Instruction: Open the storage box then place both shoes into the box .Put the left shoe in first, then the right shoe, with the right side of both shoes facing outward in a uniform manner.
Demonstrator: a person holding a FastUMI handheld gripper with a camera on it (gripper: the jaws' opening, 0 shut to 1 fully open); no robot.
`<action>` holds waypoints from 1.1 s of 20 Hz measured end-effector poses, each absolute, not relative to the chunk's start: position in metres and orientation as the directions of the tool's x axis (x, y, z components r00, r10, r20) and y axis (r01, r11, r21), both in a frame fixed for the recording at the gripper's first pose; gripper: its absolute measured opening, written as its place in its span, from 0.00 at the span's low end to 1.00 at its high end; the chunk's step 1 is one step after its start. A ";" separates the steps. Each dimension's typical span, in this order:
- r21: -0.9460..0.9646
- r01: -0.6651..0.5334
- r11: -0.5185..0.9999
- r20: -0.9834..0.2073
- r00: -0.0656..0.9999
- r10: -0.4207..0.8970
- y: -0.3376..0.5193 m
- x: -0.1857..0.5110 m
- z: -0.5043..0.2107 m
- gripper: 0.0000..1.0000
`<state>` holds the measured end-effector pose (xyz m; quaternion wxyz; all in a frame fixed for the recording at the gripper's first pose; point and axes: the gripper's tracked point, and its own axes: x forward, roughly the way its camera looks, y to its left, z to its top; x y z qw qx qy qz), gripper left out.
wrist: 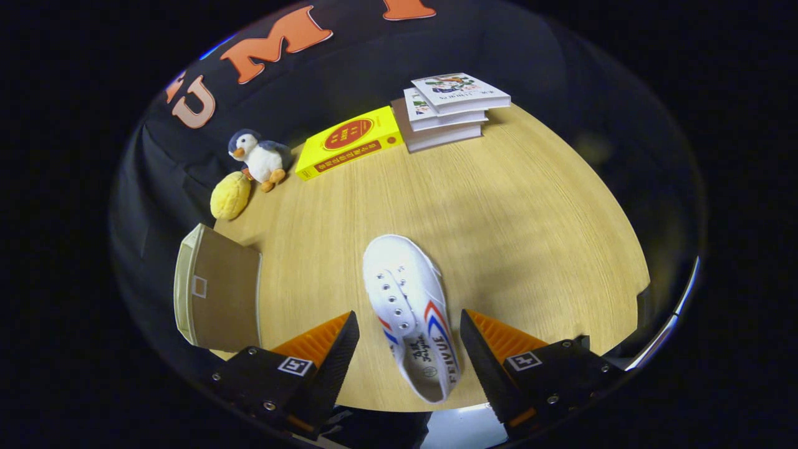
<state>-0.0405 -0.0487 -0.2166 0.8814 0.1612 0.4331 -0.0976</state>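
The shoe [411,312] lies flat on the table [530,206], sole down, with its long axis running near to far. Its toe points away toward the far side, tilted a little to the left, and its heel opening sits at the near edge of the table. The striped side faces right.

The gripper [409,349] hangs above the near edge with its fingers spread wide. The heel half of the shoe lies between them, and a gap of bare table shows on each side, so neither finger touches the shoe. It holds nothing.

The box [218,293] stands at the left edge of the table, just beyond the left finger and well apart from the shoe. Whether it is open cannot be told.

Farther off on the left sit a yellow toy [230,195] and a penguin [260,157], close together. A yellow book [349,142] lies beyond them toward the middle, and a stack of books [449,109] rests at the far edge.
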 end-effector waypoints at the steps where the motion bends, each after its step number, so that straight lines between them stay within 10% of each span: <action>1: 0.201 0.305 0.931 -0.804 0.594 -0.021 -0.052 -0.043 -0.224 0.93; 13: 0.187 0.155 0.970 -0.876 0.474 0.094 -0.045 -0.037 -0.291 0.43; 20: 0.260 0.146 0.955 -0.815 0.564 0.136 -0.048 -0.034 -0.289 0.33; 22: 0.332 0.196 0.923 -0.785 0.599 0.155 -0.052 -0.033 -0.289 0.16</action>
